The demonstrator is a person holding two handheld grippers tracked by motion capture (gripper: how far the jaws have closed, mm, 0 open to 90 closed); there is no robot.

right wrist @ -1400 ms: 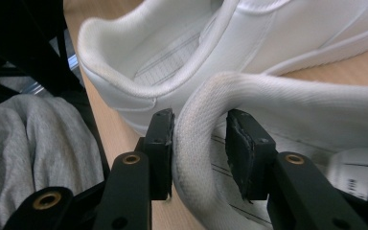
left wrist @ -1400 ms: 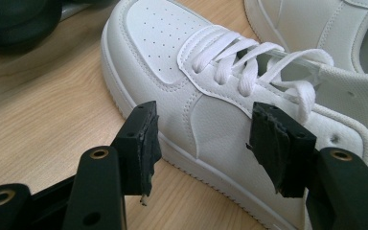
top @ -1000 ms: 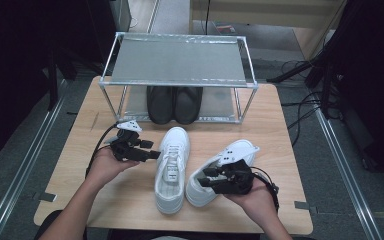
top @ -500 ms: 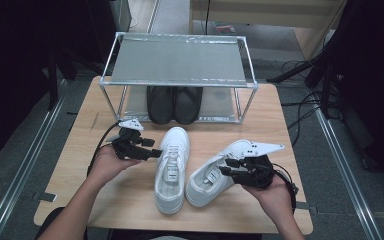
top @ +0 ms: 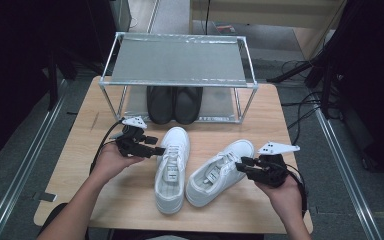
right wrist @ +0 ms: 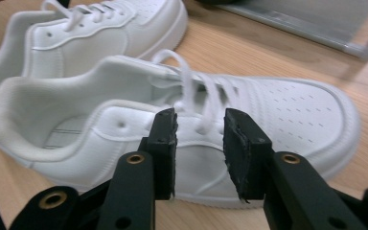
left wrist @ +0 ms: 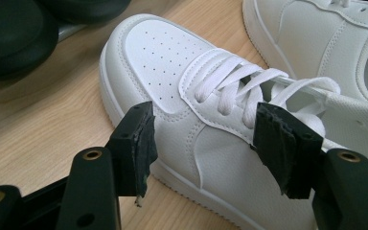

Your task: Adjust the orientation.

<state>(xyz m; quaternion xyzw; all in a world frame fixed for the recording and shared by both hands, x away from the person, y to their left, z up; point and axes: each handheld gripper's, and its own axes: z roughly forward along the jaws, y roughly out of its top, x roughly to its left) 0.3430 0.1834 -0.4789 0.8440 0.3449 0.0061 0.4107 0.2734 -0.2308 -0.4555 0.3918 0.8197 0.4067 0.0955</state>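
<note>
Two white sneakers lie toes-away on the wooden table, the left shoe [top: 172, 170] and the right shoe [top: 215, 172]. My left gripper [top: 157, 149] is at the left shoe's outer side. In the left gripper view it [left wrist: 211, 143] stands open and wide, one pad beside the shoe [left wrist: 172, 62] and the other over the laces, neither pressing. My right gripper [top: 241, 165] points at the right shoe's lace area from the right. Its jaws [right wrist: 200, 143] have just been closing. A narrow gap remains, with the shoe's [right wrist: 292, 110] side and laces just beyond the tips and nothing pinched.
A metal-framed rack [top: 180, 60] stands at the table's far side, with a pair of black shoes [top: 175, 102] on its lower shelf. Bare tabletop [top: 280, 115] lies to the right of the rack and along both side edges.
My right gripper has moved right, from over the right shoe's middle to its outer side, and its jaws have narrowed. The left gripper and both shoes have stayed put.
</note>
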